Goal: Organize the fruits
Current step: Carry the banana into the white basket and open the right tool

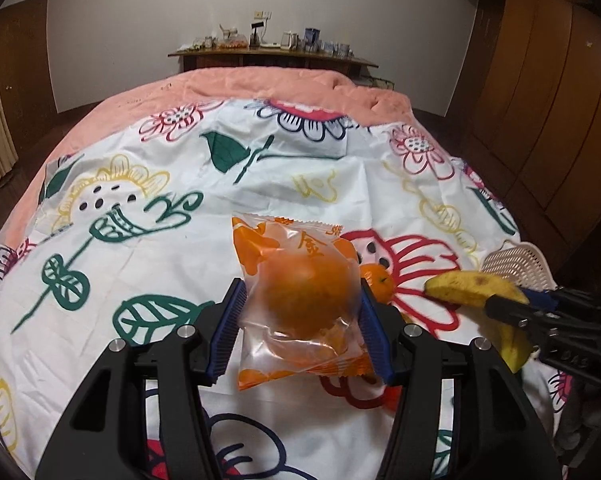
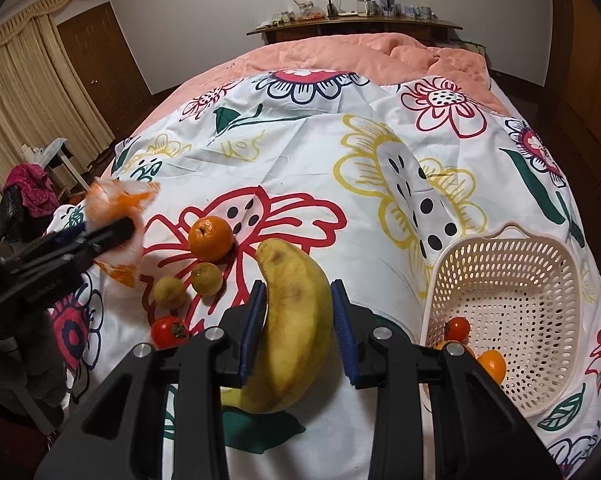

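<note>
My left gripper (image 1: 300, 312) clamps plastic-wrapped orange (image 1: 306, 294), right gripper (image 2: 300, 332) clamps yellow banana (image 2: 292, 320); white perforated basket (image 2: 548, 264) holds few fruits, several left on bed.

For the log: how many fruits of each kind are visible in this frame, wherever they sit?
Banana: 1, in the right gripper
Bagged orange: 1, in the left gripper
Loose oranges: 2, cloth and basket
Small yellow-green fruits: 2
Red tomato-like fruits: 2, cloth and basket
Total: 8
</note>
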Action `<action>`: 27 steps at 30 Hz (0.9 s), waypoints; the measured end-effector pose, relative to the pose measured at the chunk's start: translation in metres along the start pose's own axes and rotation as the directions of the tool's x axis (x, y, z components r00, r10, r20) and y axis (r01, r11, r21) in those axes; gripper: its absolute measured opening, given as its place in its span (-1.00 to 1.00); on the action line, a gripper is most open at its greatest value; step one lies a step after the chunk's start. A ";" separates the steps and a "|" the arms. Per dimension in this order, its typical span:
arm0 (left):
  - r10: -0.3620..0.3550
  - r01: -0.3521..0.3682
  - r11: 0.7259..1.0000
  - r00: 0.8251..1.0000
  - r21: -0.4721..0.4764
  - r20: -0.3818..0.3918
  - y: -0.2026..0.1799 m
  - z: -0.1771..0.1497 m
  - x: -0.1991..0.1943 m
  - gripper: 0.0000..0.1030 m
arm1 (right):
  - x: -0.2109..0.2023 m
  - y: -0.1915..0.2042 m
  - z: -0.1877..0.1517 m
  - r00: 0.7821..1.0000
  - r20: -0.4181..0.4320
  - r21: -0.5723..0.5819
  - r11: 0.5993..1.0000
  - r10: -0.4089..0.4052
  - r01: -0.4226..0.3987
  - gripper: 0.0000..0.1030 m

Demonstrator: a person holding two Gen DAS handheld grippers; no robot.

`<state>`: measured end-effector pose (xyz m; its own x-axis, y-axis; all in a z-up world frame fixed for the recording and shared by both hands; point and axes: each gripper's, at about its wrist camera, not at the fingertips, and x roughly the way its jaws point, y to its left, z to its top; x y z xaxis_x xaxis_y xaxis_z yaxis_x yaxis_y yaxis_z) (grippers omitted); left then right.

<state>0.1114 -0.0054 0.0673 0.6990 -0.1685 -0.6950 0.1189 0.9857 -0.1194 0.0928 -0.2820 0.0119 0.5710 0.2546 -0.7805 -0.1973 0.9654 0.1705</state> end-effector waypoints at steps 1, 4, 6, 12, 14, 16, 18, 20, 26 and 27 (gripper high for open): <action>0.000 0.000 1.000 1.000 0.003 0.008 -0.002 0.001 -0.003 0.10 | 0.002 -0.001 0.001 1.000 -0.008 -0.001 1.000 -0.005 0.005 -0.35; -0.002 0.002 1.000 1.000 0.016 0.030 -0.007 0.003 -0.013 0.10 | 0.006 -0.001 0.002 1.000 -0.025 -0.009 1.000 -0.018 0.017 -0.34; -0.007 0.006 1.000 0.999 0.022 0.038 -0.010 0.004 -0.018 0.10 | 0.010 0.000 0.004 0.999 -0.037 -0.017 0.999 -0.031 0.030 -0.30; -0.017 0.016 0.999 0.999 0.034 0.040 -0.018 0.003 -0.020 0.10 | 0.029 0.007 0.008 0.993 -0.087 -0.086 0.993 -0.086 0.078 -0.16; -0.016 0.015 0.999 0.999 0.036 0.039 -0.019 0.003 -0.020 0.10 | 0.027 0.007 0.006 0.993 -0.081 -0.092 0.993 -0.082 0.075 -0.24; -0.017 0.016 0.999 0.999 0.037 0.039 -0.019 0.003 -0.020 0.10 | 0.024 0.005 0.005 0.994 -0.074 -0.083 0.994 -0.076 0.070 -0.29; -0.018 0.016 0.999 0.999 0.040 0.039 -0.020 0.002 -0.020 0.10 | 0.021 0.001 0.004 0.995 -0.067 -0.065 0.996 -0.071 0.067 -0.31; -0.019 0.017 0.999 0.999 0.041 0.038 -0.021 0.002 -0.020 0.10 | 0.016 -0.008 0.003 0.996 -0.052 -0.031 0.997 -0.069 0.068 -0.32; -0.019 0.018 0.999 0.999 0.048 0.035 -0.025 0.001 -0.018 0.10 | -0.009 -0.050 -0.002 0.998 -0.003 0.082 0.995 -0.063 0.063 -0.35; -0.020 0.018 0.999 0.999 0.051 0.034 -0.027 0.001 -0.017 0.10 | -0.012 -0.057 -0.003 0.998 0.001 0.094 0.993 -0.064 0.064 -0.35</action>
<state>0.0968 -0.0289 0.0830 0.7198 -0.1881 -0.6682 0.1674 0.9812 -0.0959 0.0948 -0.3398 0.0104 0.5835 0.1919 -0.7891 -0.0842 0.9807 0.1763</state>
